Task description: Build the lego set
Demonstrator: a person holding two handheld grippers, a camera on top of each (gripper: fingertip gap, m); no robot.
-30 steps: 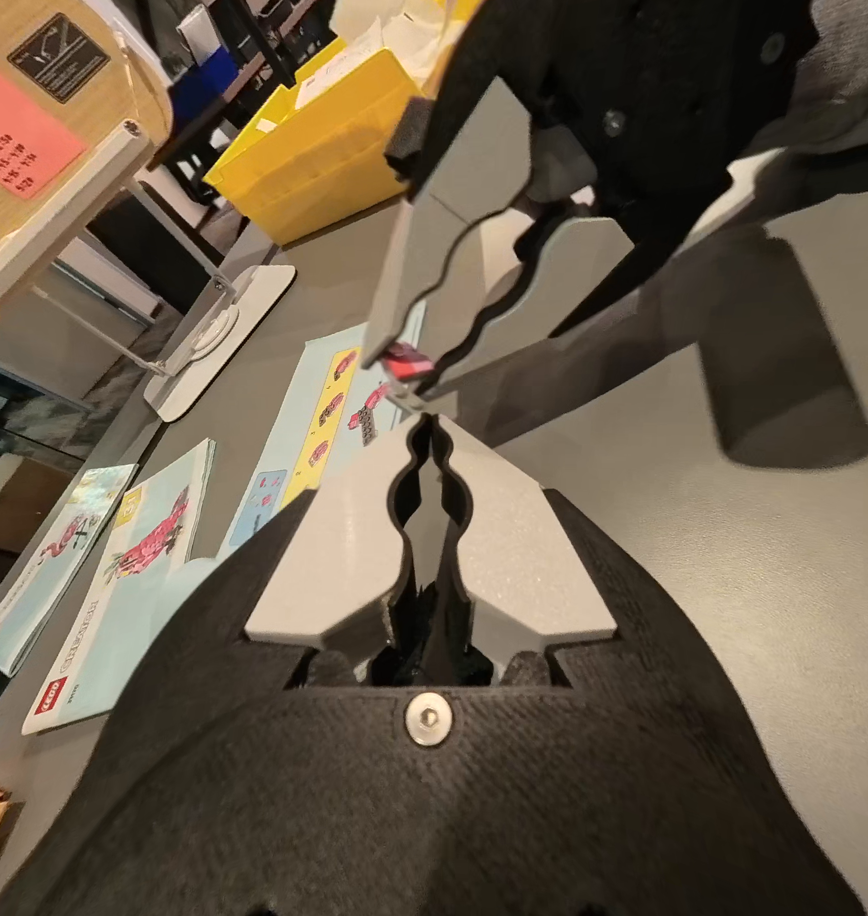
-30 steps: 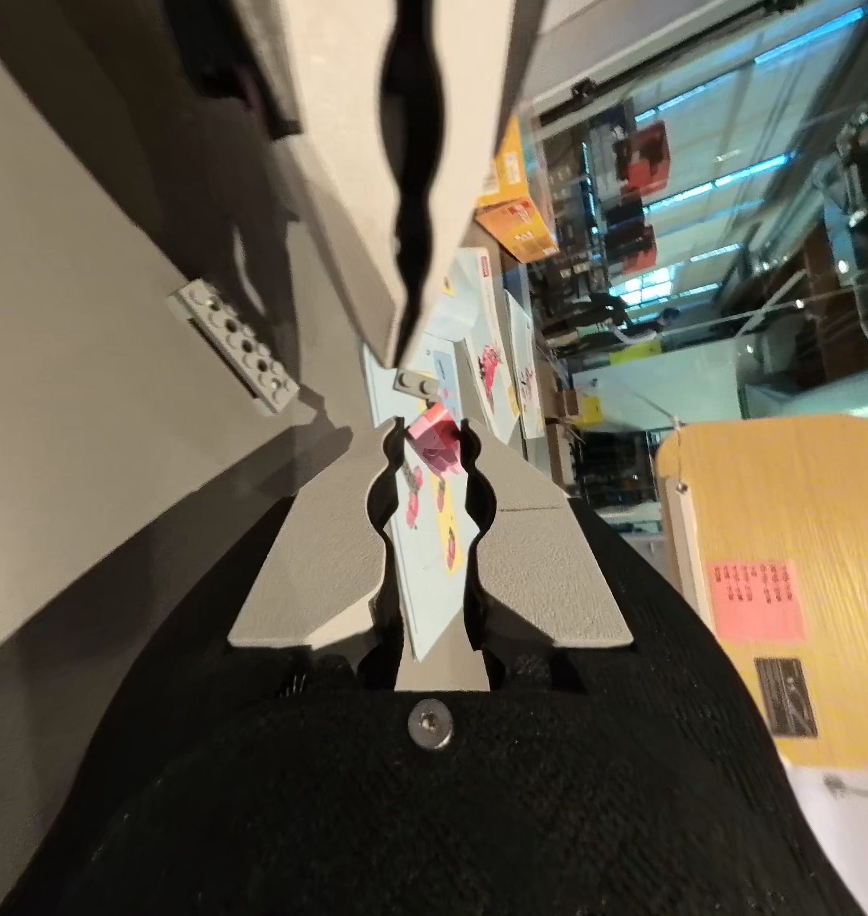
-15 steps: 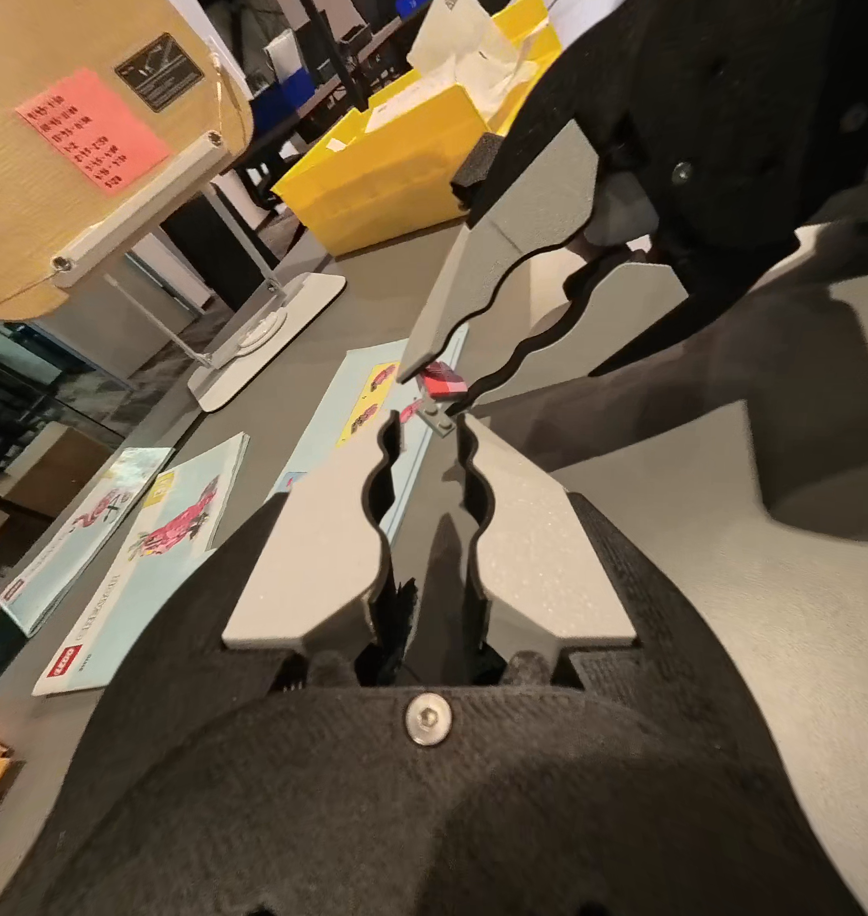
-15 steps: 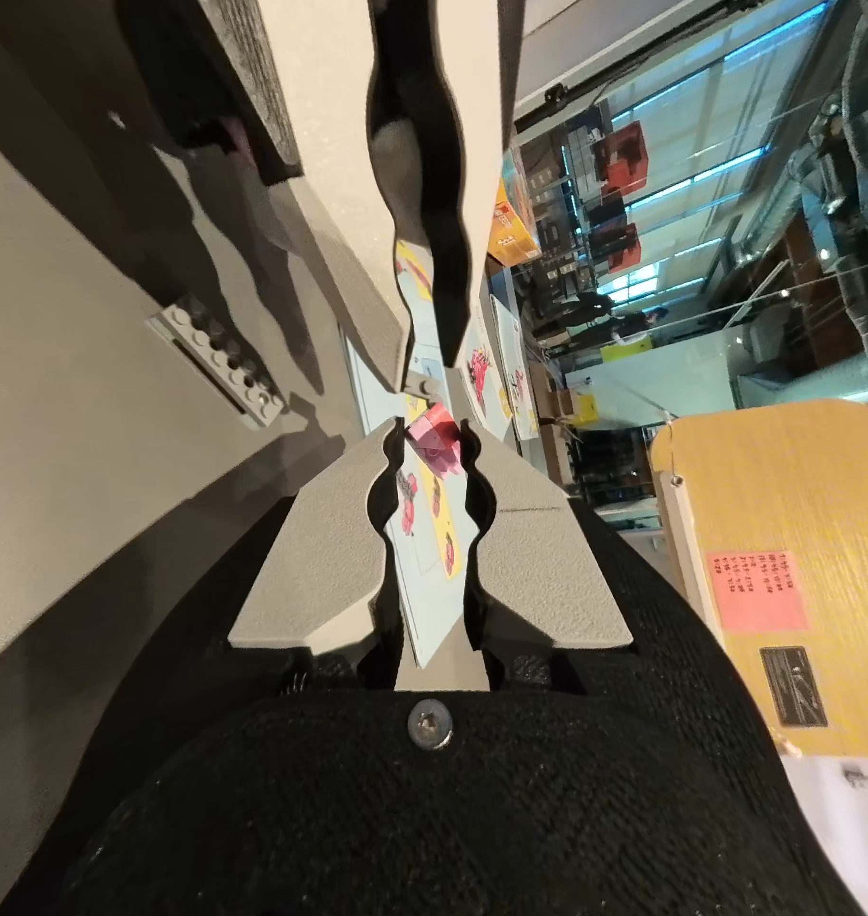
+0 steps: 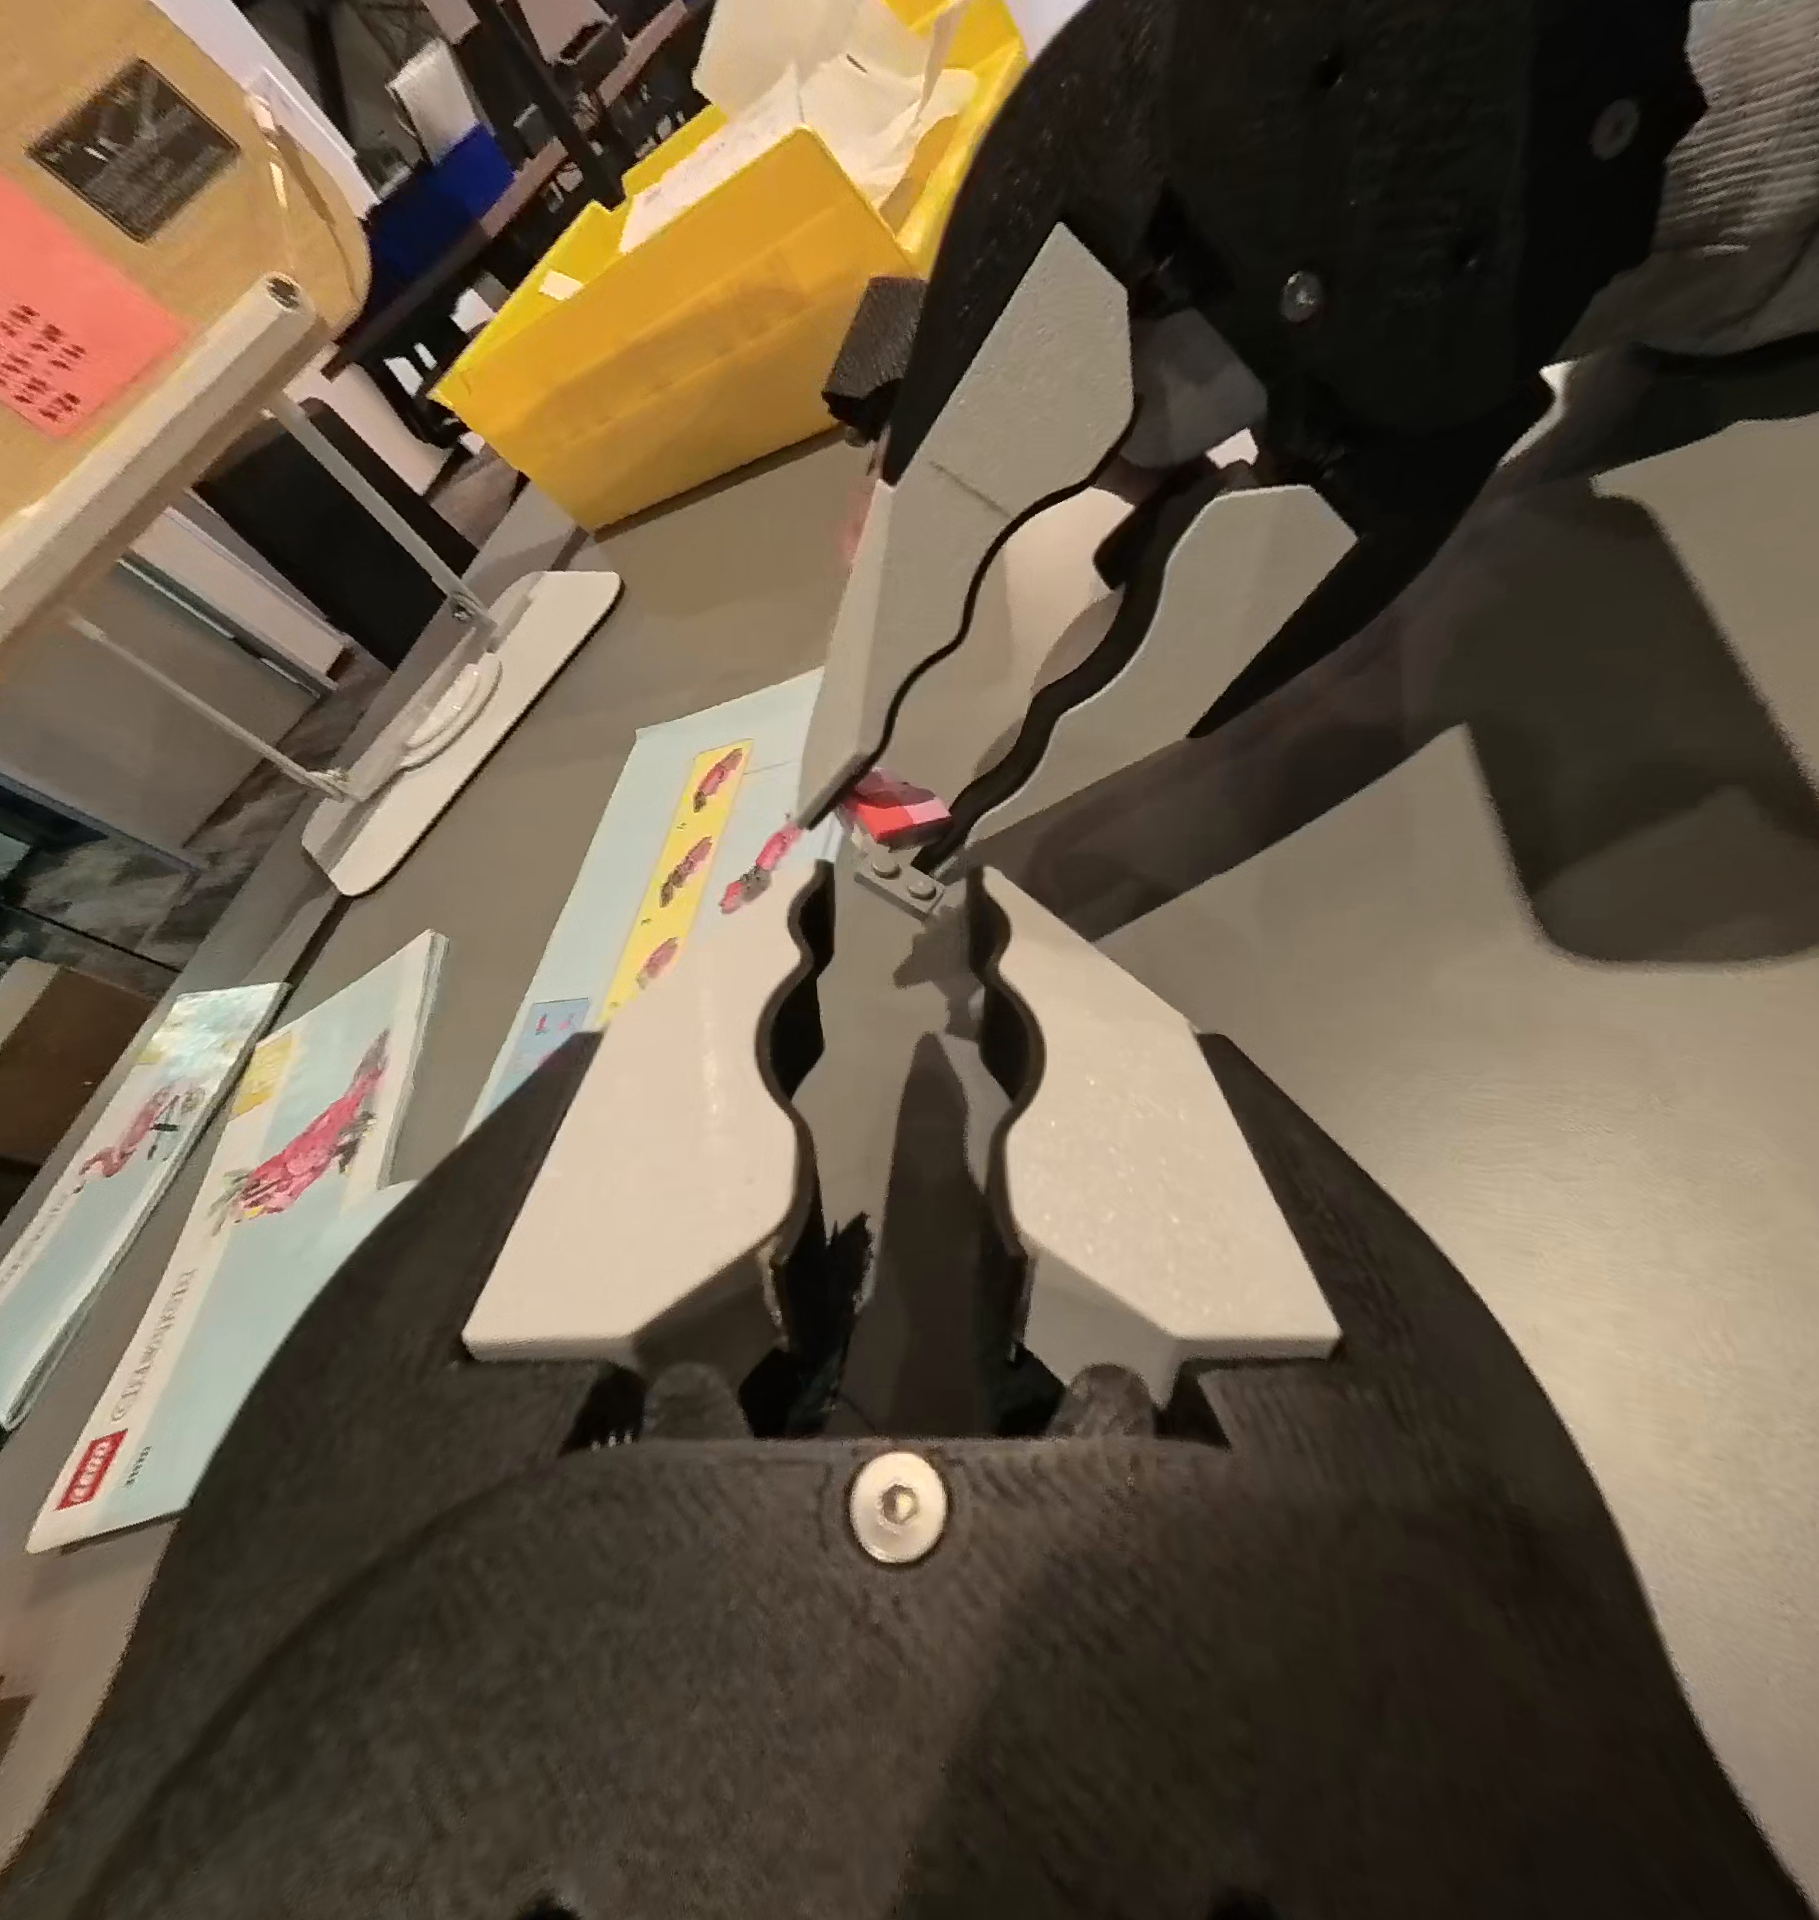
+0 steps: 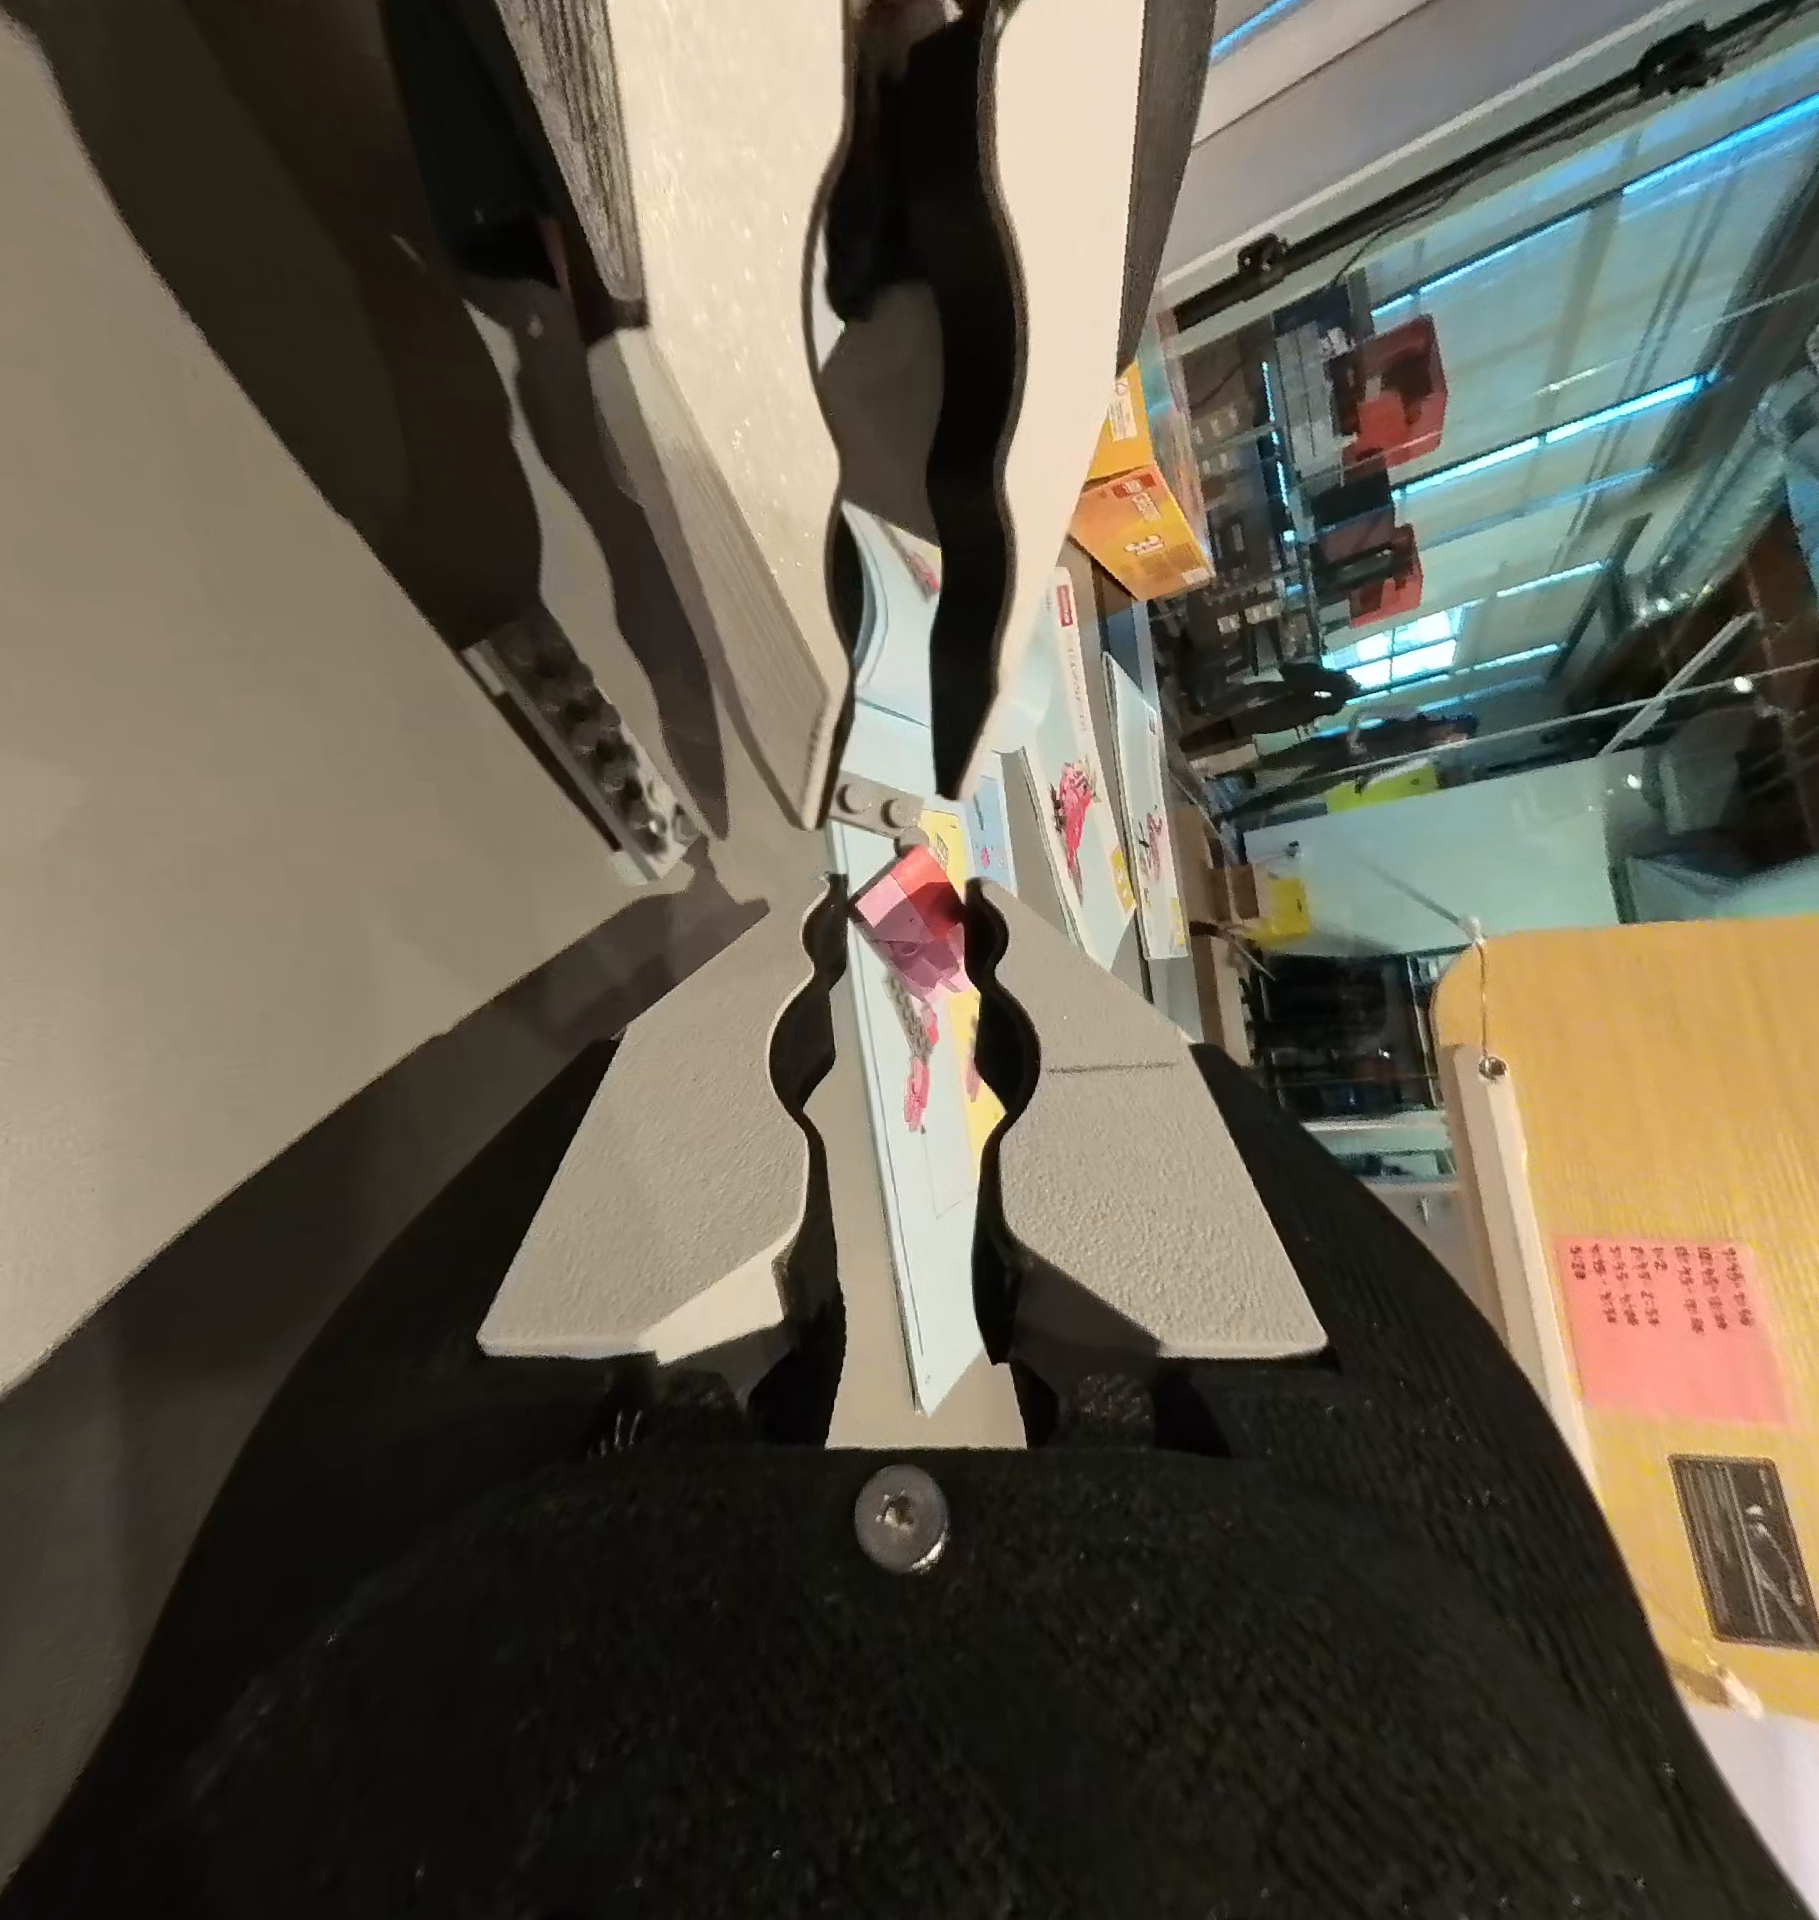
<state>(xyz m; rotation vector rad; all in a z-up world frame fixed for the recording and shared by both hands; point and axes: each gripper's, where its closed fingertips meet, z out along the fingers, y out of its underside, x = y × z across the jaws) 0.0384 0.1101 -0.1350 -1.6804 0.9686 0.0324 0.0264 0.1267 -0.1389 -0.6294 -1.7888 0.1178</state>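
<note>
My right gripper (image 6: 903,899) is shut on a small pink and red lego piece (image 6: 910,914), held above the grey table (image 5: 1507,1143). My left gripper (image 5: 900,883) meets it tip to tip, its jaws a brick's width apart. A small grey two-stud plate (image 5: 905,885) spans the left gripper's tips and touches both. The plate sits just under the pink piece (image 5: 900,816). In the right wrist view a thin gap shows between the plate (image 6: 879,808) and the pink piece. The right gripper (image 5: 879,831) comes in from the upper right in the left wrist view.
A long grey studded plate (image 6: 583,727) lies on the table beside the grippers. An open instruction sheet (image 5: 666,862) and two booklets (image 5: 302,1143) lie to the left. A yellow bin (image 5: 676,343), a white stand base (image 5: 448,727) and a wooden board (image 5: 74,260) stand at the back left.
My left gripper's jaws were nearly together a second ago and now stand wider, with the grey plate across the tips. The right gripper still holds the pink piece. Both stay tip to tip.
</note>
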